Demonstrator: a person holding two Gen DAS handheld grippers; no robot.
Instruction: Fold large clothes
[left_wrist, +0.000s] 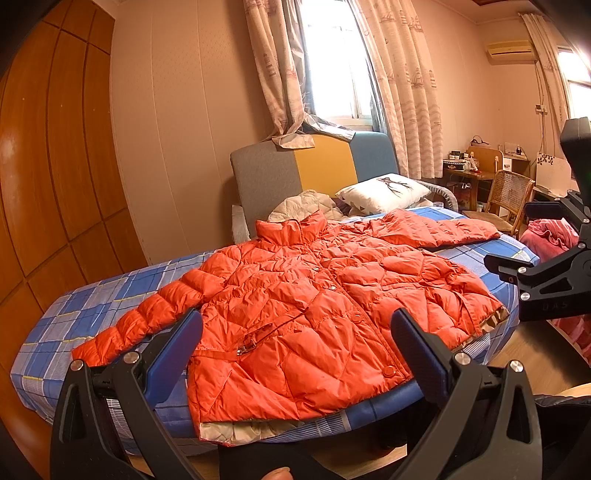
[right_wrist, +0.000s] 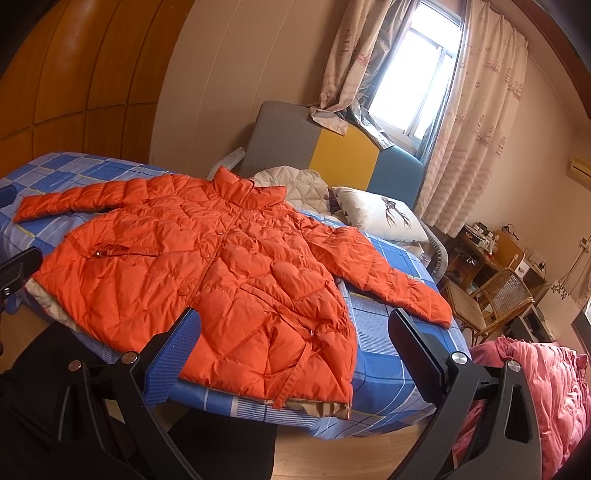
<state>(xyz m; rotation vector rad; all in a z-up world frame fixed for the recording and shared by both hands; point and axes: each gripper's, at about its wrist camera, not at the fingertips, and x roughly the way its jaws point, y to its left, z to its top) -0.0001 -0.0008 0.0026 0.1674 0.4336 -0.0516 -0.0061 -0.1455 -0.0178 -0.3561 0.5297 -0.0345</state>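
An orange quilted puffer jacket (left_wrist: 306, 306) (right_wrist: 221, 273) lies flat, front up and buttoned, on the bed (left_wrist: 92, 306) (right_wrist: 388, 354) with its blue checked sheet. Both sleeves are spread out to the sides, and the hem hangs slightly over the bed's near edge. My left gripper (left_wrist: 295, 350) is open, held short of the hem with nothing between its fingers. My right gripper (right_wrist: 295, 350) is open too, hovering before the jacket's lower right corner. In the left wrist view the right gripper (left_wrist: 532, 254) shows at the right edge.
A white pillow (left_wrist: 384, 192) (right_wrist: 380, 214) and a beige quilted garment (left_wrist: 306, 205) lie at the head of the bed. A pink blanket (right_wrist: 535, 398) is heaped to the right. A wicker chair (right_wrist: 491, 295) and a cluttered desk (left_wrist: 469, 170) stand beyond. A wooden wardrobe (left_wrist: 51, 155) fills the left.
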